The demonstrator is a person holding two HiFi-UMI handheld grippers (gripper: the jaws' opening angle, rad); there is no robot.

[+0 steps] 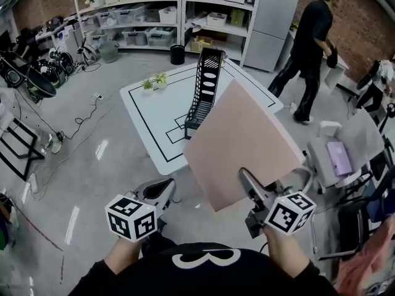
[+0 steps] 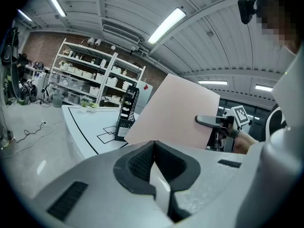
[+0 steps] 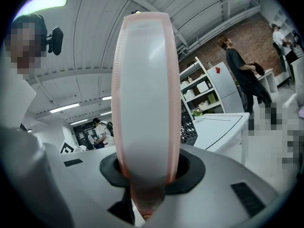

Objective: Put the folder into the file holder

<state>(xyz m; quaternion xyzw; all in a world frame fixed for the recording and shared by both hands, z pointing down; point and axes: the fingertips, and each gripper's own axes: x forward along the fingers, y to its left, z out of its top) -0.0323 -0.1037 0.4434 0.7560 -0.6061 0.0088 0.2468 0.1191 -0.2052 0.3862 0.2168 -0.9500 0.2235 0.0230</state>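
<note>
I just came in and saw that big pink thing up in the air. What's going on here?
A person is holding a claw in each hand. The right claw is clamped on a pink folder, lifted in the air. The black file holder stands on the white table ahead, and the folder is not in it yet. The left claw is shut and holds nothing.

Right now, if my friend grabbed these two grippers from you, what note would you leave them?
Left gripper: fingers together, holding nothing, low by the body.
Right gripper: shut on the near edge of the pink folder, which is raised and tilted in the air.
File holder: black, upright on the white table, ahead of the folder.
Done: folder is picked up.
Left: carry it to the file holder and slide it in, probably edge first.
</note>
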